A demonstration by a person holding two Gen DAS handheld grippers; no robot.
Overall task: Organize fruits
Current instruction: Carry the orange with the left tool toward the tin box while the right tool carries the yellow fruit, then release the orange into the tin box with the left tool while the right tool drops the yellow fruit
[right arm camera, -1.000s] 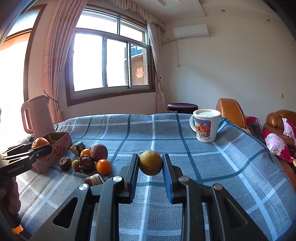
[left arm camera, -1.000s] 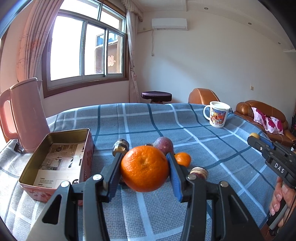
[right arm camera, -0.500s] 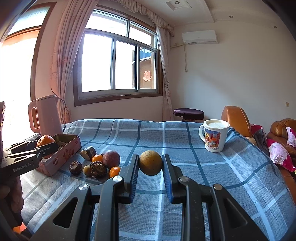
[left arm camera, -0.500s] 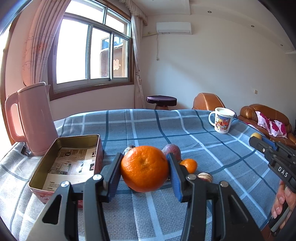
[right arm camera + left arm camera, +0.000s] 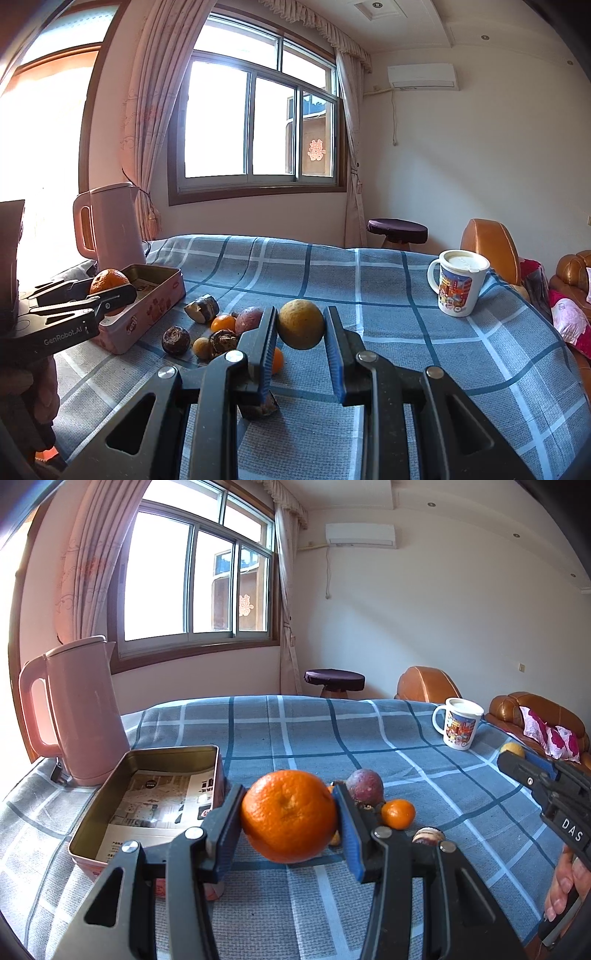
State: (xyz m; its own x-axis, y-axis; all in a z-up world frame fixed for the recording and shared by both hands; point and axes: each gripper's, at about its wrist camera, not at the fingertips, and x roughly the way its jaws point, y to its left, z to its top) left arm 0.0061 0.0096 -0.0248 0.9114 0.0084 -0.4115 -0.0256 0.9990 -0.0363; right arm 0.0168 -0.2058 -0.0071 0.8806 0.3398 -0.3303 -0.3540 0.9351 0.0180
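Fruit sits in both your grippers: your left gripper (image 5: 290,818) pinches one large round orange (image 5: 289,815) at lower centre of its view, just right of one open rectangular pink tin (image 5: 162,801). Your right gripper (image 5: 301,328) pinches one dull yellow-brown round fruit (image 5: 300,324) at centre frame. Left of it, about eight loose fruits (image 5: 207,328) cluster on the blue checked cloth (image 5: 369,280). One pink kettle (image 5: 109,225) stands left, one printed white mug (image 5: 458,288) right.
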